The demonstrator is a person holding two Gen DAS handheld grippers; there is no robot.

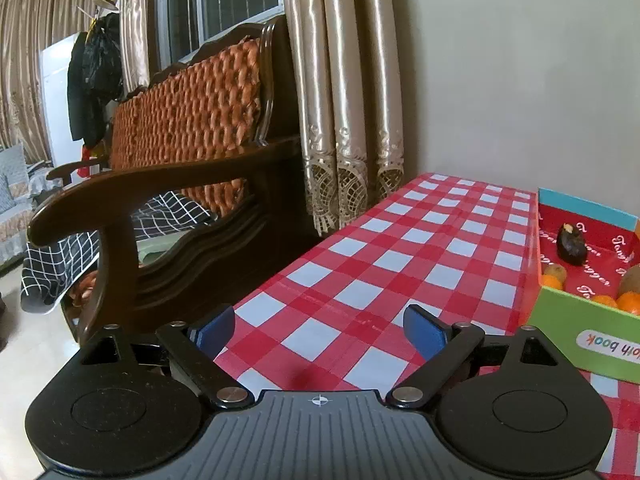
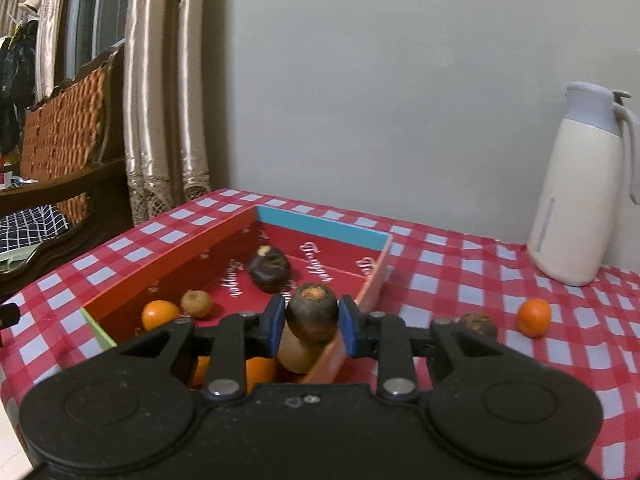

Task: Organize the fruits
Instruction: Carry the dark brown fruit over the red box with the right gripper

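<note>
My right gripper [image 2: 312, 320] is shut on a dark brown fruit [image 2: 312, 316] and holds it over the near right part of the red box [image 2: 168, 268]. Inside the box lie a dark fruit [image 2: 269, 269], a kiwi [image 2: 196, 303], oranges [image 2: 160, 314] and a larger kiwi [image 2: 298, 354] just under the gripper. An orange [image 2: 533, 317] and a brown fruit [image 2: 478, 323] lie on the cloth right of the box. My left gripper [image 1: 320, 332] is open and empty above the checked table [image 1: 384, 256], left of the box [image 1: 588, 320].
A white thermos jug [image 2: 576, 196] stands at the back right against the wall. A wooden bench [image 1: 184, 184] with an orange cushion stands left of the table, with curtains [image 1: 344, 100] behind it. The table's left edge runs near the left gripper.
</note>
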